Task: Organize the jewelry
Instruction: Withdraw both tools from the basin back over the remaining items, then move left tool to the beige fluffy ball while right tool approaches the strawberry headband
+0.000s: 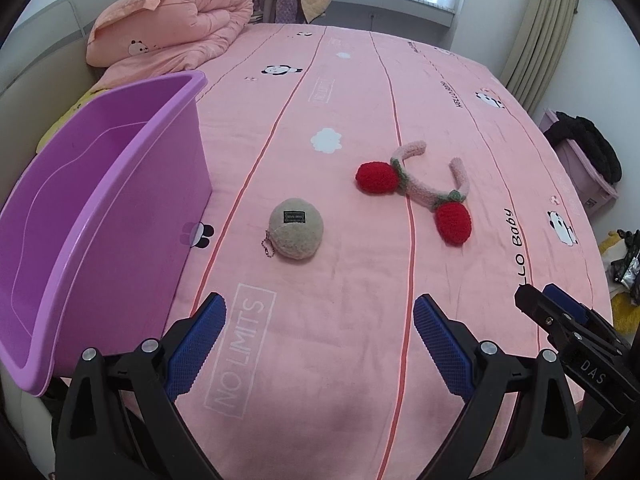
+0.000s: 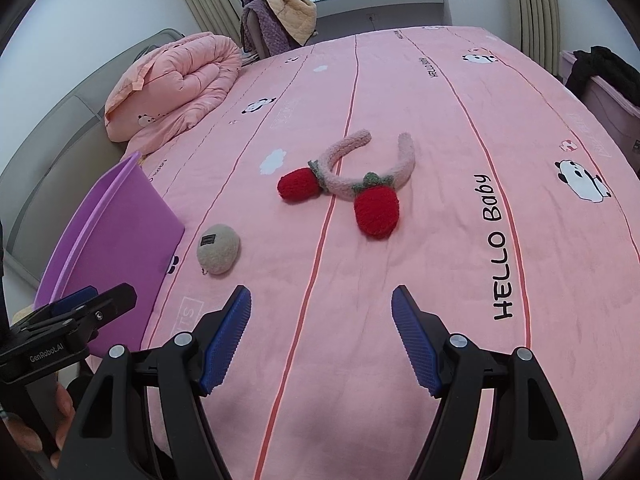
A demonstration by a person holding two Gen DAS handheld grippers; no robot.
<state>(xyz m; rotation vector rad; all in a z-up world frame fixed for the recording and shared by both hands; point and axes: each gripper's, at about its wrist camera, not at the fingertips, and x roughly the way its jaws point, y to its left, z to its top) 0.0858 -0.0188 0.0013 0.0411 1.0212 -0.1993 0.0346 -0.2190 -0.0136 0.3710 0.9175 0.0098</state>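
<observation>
Two grippers hover low over a pink bedsheet (image 1: 340, 344), the left gripper (image 1: 319, 344) and the right gripper (image 2: 322, 336) both with jaws spread wide and nothing between their blue pads. Ahead of them on the sheet lie a fuzzy beige pouch (image 1: 296, 229) with a small ball chain, just beside a purple plastic bin (image 1: 100, 216) at the left, and, well apart to the right, a pink plush headband (image 2: 360, 172) bearing two red strawberries. A folded peach quilt (image 2: 176, 88) sits at the bed's far left corner.
</observation>
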